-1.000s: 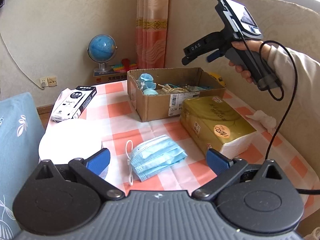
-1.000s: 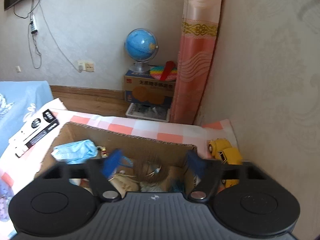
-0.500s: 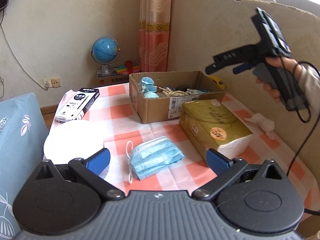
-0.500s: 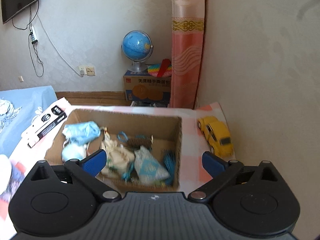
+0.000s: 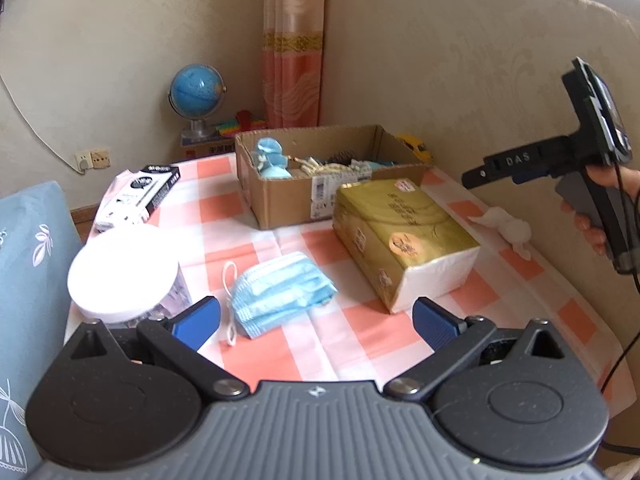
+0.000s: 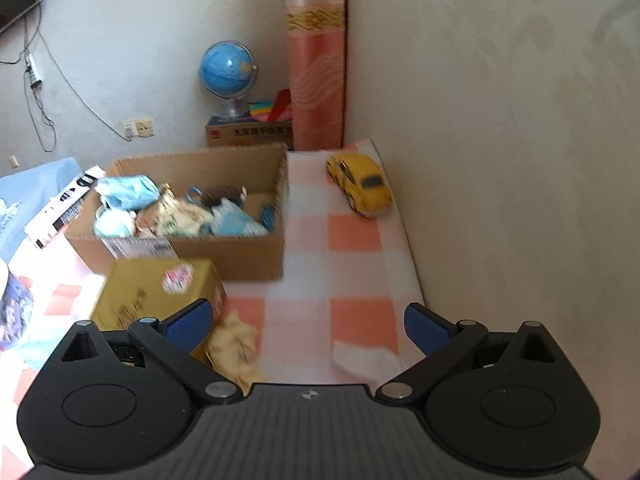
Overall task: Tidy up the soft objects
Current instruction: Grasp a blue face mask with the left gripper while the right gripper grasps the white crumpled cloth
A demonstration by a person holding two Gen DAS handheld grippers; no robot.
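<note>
The left gripper is being held with jaws apart, empty, above the table edge. The face masks are lying at 12 o'clock, flanked by a white-lidded jar and a tissue pack. The cardboard box is sitting beyond. The right gripper is being held spread, empty, over a crumpled tissue; a yellow toy car is lying at 1 o'clock beside the wall.

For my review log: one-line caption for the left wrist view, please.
Open left gripper hovers over blue face masks beside a gold tissue pack; cardboard box behind.
</note>
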